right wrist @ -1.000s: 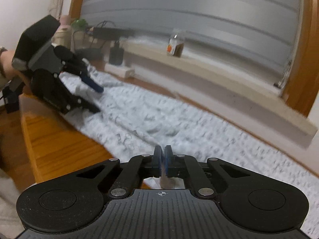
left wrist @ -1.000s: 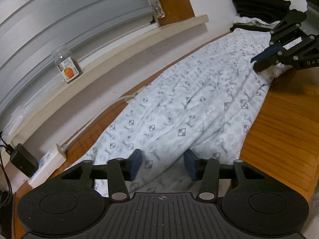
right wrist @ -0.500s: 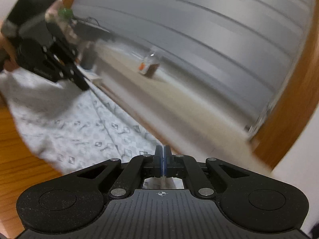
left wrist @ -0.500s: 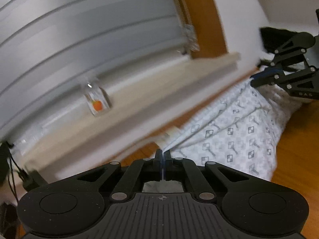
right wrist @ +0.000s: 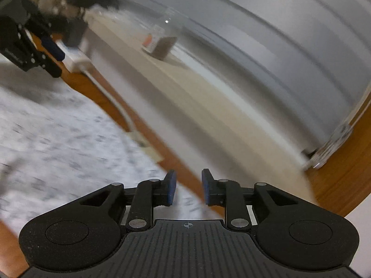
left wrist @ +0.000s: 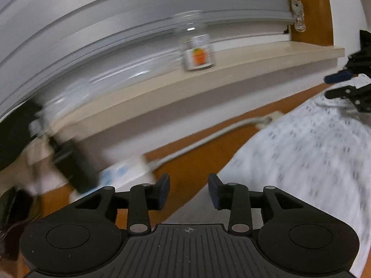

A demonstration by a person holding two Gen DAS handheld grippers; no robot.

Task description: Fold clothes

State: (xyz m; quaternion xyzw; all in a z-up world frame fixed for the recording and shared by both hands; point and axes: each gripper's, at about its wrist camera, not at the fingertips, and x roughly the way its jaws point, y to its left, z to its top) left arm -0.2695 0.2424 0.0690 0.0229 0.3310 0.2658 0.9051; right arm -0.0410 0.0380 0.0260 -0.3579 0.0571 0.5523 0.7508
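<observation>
Both pairs of jaws are seen standing apart with nothing between the pads: the left gripper is held over the near edge of the patterned garment, and the right gripper over the garment's far-side edge, where cloth gives way to the wooden tabletop. The garment is spread flat on the tabletop, its long edge running beside a white cable and power strip. Both views are smeared by motion, so seams and fold lines cannot be made out. Judged step: between grasps. Whether a fold is laid down or the piece is only spread out is not settled by the views. A fresh grasp would call for an edge or corner to be located once the blur clears. A small jar is noted on the window ledge.
</observation>
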